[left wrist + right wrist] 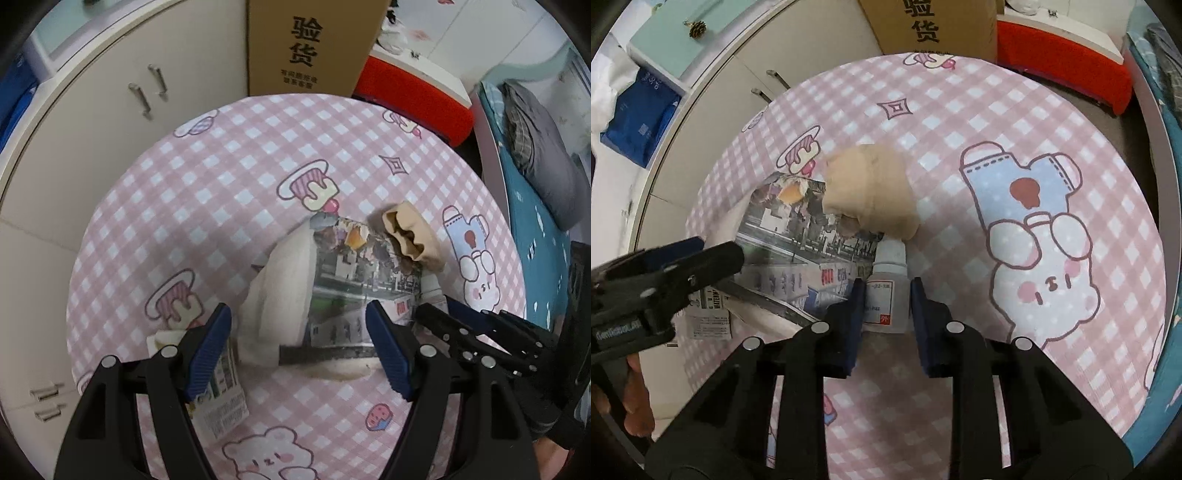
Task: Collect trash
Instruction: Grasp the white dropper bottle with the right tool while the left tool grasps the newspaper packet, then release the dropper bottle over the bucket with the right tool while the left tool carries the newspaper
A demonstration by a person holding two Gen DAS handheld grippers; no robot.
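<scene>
On the pink checked tablecloth (221, 166) lies a printed paper sheet (351, 280) (798, 240), with a white tissue (277, 284) at its left. A crumpled beige wrapper (410, 236) (871, 192) rests at its far corner. My left gripper (297, 314) (716, 247) stands open, with the tissue and paper between its blue pads. A small printed leaflet (221, 402) (709, 317) lies under its left finger. My right gripper (888, 291) (454, 321) is shut on a small white bottle (886, 306) (430, 284), which lies at the paper's right edge.
A tall cardboard box (314, 44) and a red box (413, 96) stand behind the table. Cream cabinets (110, 110) run along the left. A bed with a blue cover (535, 221) borders the right. A hand (635, 406) holds the left gripper.
</scene>
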